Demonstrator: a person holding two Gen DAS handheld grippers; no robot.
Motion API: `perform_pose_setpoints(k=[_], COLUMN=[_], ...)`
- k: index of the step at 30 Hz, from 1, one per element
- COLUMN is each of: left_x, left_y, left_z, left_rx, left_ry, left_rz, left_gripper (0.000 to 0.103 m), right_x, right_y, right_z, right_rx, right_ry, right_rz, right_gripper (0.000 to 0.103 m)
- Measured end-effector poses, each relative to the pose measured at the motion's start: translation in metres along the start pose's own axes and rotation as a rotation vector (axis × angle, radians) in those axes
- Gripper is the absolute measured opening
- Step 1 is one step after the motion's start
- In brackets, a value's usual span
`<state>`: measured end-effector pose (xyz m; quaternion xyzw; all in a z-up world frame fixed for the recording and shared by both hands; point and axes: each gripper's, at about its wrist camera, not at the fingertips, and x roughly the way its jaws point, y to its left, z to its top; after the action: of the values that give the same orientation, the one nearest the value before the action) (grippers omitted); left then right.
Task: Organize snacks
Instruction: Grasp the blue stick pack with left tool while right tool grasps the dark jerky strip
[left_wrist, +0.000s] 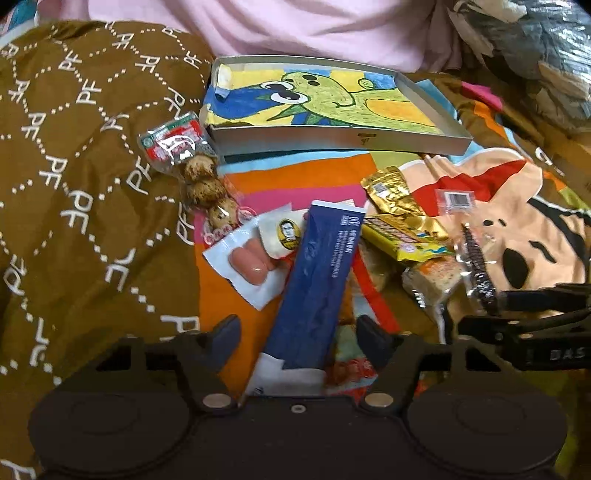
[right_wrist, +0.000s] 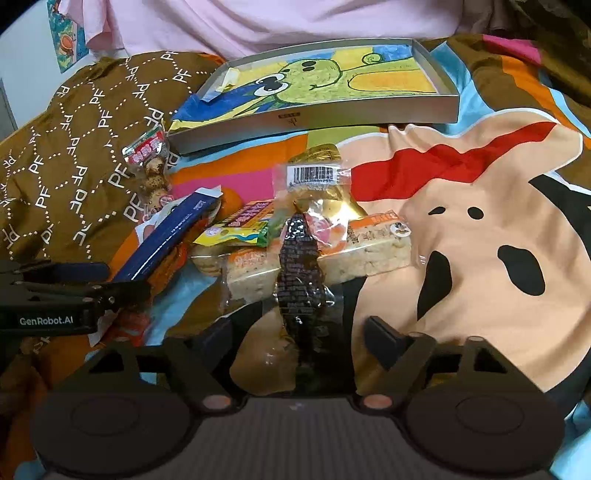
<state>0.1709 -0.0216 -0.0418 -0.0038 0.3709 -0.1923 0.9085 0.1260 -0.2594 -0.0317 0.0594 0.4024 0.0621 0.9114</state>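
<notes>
The snacks are not organised yet, as far as I can judge. The shallow grey tray (left_wrist: 343, 138) at the far side of the bed holds only a coloured drawing and no snack. All the snacks lie in a loose heap on the colourful blanket (right_wrist: 480, 206) in front of it: a bag of round brown balls (left_wrist: 201, 177), a white packet with pink sausages (left_wrist: 245, 266), a yellow and gold wrapper (left_wrist: 400, 229), a pale rice bar (right_wrist: 369, 254) and others. So almost everything is left to do.

The left hand-held gripper (left_wrist: 297, 332) points down at an angle over the heap. The long blue packet (left_wrist: 314, 280) lies between its fingers, but in the left wrist view there is a gap on both sides, so the jaws are half closed and not yet pressing it. The packet's far end rests on the sausage packet.

The right hand-held gripper (right_wrist: 301, 338) also leans down over the heap, just beside the left one. A dark snack in clear wrap (right_wrist: 299, 266) lies between its fingers. The fingers stand apart from the wrap on both sides, so it grasps nothing yet.
</notes>
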Motion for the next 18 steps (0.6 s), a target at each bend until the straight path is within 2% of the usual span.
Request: perform_pose_setpoints(k=[1, 3, 4, 6, 10, 14, 18], left_x=[-0.001, -0.002, -0.002, -0.002, -0.007, -0.012, -0.011], left_y=[-0.001, -0.003, -0.004, -0.008, -0.021, -0.031, -0.037], left_z=[0.0, -0.001, -0.002, -0.004, -0.007, -0.008, -0.009], left_rx=[-0.008, -0.016, -0.018, -0.01, 0.045, 0.066, 0.079], left_ry=[0.005, 0.009, 0.012, 0.025, 0.012, 0.0, 0.0], left_rz=[-0.01, -0.012, -0.012, -0.007, 0.0, -0.026, -0.011], left_gripper=[0.055, 0.048, 0.042, 0.039, 0.036, 0.034, 0.035], right_x=[0.0, -0.001, -0.001, -0.001, -0.003, -0.005, -0.003], right_y=[0.0, 0.002, 0.002, 0.004, 0.006, 0.01, 0.013], right_z=[0.0, 0.0, -0.001, -0.001, -0.001, -0.002, -0.003], right_rx=[-0.004, -0.013, -0.018, -0.03, -0.046, -0.067, -0.079], right_ry=[-0.001, -0.001, 0.0, -0.002, -0.013, -0.026, -0.022], right_rz=[-0.001, -0.003, -0.002, -0.004, 0.007, 0.021, 0.021], right_gripper=[0.072, 0.063, 0.059, 0.053, 0.052, 0.051, 0.051])
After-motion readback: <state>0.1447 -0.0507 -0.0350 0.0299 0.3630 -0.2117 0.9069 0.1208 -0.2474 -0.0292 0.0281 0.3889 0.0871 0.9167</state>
